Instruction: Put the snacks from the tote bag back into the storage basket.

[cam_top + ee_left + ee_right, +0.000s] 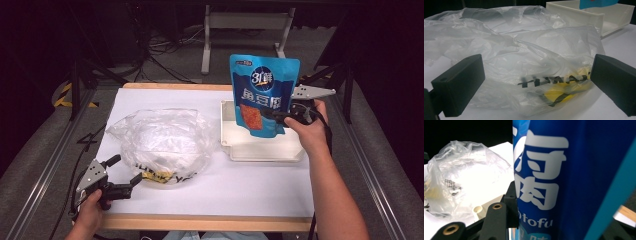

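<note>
A: High view first. What's the right gripper (280, 117) doing?

B: Clamped on a blue fish-tofu snack pouch (263, 95), gripping its lower right edge. Pouch stands upright, its bottom hanging just over the white plastic tray (240, 150) at the table's right. Can't tell if the bottom touches the tray floor.

A: Left side?

B: Left gripper (125, 172) is near the front left corner, jaws spread, nothing between the pads. It sits right at the near edge of a crumpled clear plastic bag (160, 140), which lies on the white table cover (240, 190), left of the tray and just apart from it.

A: Left gripper view?

B: Both black jaws stand wide, one at each side of the frame. The clear plastic bag (524, 62) sits between and beyond them, black lettering and a yellow patch showing near the bottom. Pads don't press on it. Tray (584, 17) is behind at upper right, with a bit of the blue pouch (596, 3) above it.

A: Right gripper view?

B: Pouch (574, 180) is up close, white characters and "tofu" printed on it, a jaw pressed against its left side. Clear bag (461, 180) is off to the left on the white cover, well apart. A corner of the tray (480, 211) peeks behind the gripper parts.
</note>
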Demonstrator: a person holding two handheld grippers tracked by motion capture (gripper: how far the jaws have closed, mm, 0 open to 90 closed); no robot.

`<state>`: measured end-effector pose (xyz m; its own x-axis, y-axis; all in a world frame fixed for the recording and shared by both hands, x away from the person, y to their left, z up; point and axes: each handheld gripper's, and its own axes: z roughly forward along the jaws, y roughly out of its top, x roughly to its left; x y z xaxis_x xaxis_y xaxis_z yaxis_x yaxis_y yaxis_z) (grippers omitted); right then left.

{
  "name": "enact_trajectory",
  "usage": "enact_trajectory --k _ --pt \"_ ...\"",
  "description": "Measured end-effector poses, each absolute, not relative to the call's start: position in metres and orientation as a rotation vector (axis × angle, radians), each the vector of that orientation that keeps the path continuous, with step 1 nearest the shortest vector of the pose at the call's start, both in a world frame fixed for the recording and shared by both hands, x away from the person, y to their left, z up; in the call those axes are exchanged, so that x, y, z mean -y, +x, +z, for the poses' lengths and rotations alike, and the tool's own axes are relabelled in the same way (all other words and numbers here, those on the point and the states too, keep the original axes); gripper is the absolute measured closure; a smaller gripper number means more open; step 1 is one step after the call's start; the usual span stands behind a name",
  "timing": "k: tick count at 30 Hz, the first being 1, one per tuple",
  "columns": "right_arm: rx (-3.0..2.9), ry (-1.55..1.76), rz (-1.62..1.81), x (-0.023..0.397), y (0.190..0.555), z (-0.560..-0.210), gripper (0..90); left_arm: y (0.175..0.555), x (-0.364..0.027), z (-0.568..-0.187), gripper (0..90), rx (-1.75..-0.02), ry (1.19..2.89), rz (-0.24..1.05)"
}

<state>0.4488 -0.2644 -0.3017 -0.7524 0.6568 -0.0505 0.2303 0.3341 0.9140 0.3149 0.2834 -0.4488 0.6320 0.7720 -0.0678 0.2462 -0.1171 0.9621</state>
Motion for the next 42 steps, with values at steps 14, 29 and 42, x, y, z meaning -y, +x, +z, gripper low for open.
enact_trajectory --k 14,29,42 --pt "-2.205 0.836 1.366 0.265 0.456 -0.331 56.8 0.315 -0.284 -0.449 0.1 -0.845 1.679 0.551" --pt "-2.248 0.845 1.345 0.266 0.459 -0.350 56.1 0.315 -0.284 -0.449 0.2 -0.845 1.680 0.552" --pt "-2.299 0.888 1.325 0.281 0.464 -0.354 52.9 0.315 -0.283 -0.449 0.1 -0.846 1.683 0.557"
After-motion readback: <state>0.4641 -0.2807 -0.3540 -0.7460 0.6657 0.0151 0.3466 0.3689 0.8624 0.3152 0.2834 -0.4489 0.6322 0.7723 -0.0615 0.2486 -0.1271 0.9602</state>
